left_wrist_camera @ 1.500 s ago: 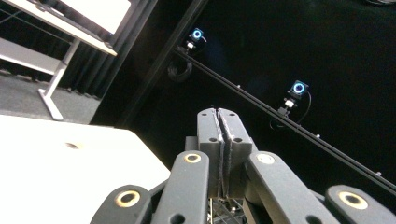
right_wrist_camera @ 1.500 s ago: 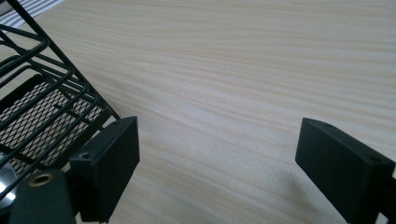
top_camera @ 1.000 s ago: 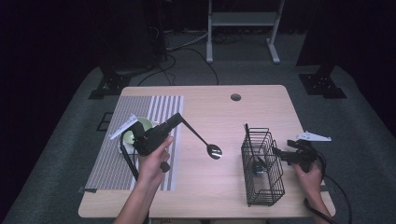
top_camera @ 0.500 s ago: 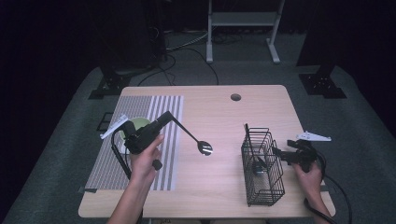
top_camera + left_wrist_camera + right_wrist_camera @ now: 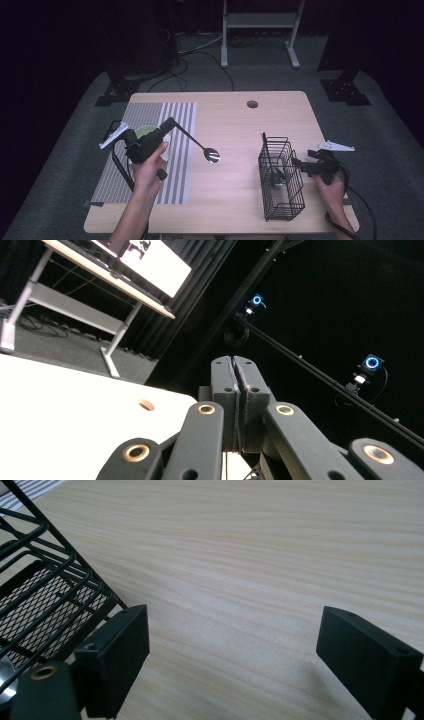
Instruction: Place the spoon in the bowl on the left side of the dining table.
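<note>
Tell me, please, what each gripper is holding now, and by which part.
The left gripper holds a black-handled spoon by the end of its handle. The right gripper, beside the wire basket, is open and holds nothing.

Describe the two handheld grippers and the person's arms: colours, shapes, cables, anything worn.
Both grippers are black. The left gripper has linked arms with brass-coloured pivot rings, blocky jaws and a grey three-cornered plate. The right gripper has flat rectangular black pads, the same kind of plate, and a black cable trailing behind. Forearms are bare, no sleeves; a dark ring sits on the left hand.
</note>
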`<action>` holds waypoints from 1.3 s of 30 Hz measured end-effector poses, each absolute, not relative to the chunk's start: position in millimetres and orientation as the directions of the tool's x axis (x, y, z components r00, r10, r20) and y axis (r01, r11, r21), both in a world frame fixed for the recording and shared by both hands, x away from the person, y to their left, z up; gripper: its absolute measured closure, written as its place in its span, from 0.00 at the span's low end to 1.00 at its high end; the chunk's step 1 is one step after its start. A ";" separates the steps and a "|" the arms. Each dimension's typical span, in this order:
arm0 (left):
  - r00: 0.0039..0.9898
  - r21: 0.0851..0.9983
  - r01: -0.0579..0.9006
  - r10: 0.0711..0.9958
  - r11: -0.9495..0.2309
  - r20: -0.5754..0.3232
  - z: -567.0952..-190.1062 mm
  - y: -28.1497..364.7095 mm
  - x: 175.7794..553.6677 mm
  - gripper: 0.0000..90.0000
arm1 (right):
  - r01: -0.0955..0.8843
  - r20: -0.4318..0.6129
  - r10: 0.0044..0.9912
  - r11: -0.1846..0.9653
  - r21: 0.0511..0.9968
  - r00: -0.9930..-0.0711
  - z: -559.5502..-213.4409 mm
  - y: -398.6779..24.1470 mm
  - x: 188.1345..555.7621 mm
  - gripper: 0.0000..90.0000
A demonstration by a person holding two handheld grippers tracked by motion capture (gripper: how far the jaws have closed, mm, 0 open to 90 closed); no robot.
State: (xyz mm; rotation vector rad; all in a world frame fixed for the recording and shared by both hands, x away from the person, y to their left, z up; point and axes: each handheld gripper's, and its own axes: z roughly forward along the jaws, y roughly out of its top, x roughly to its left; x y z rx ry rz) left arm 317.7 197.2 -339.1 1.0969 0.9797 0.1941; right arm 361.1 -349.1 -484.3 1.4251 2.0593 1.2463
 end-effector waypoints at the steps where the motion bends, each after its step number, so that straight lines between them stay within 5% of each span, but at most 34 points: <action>1: 0.585 0.817 0.315 0.579 0.484 -0.568 -338.9 198.2 317.8 0.99 | 0.578 0.192 0.878 0.111 0.808 -0.437 -484.3 -349.0 361.1 0.14; 39: 0.474 0.810 0.237 0.665 0.536 -0.578 -332.8 246.8 328.2 0.99 | 0.580 0.194 0.878 0.111 0.807 -0.438 -484.3 -349.1 361.3 0.14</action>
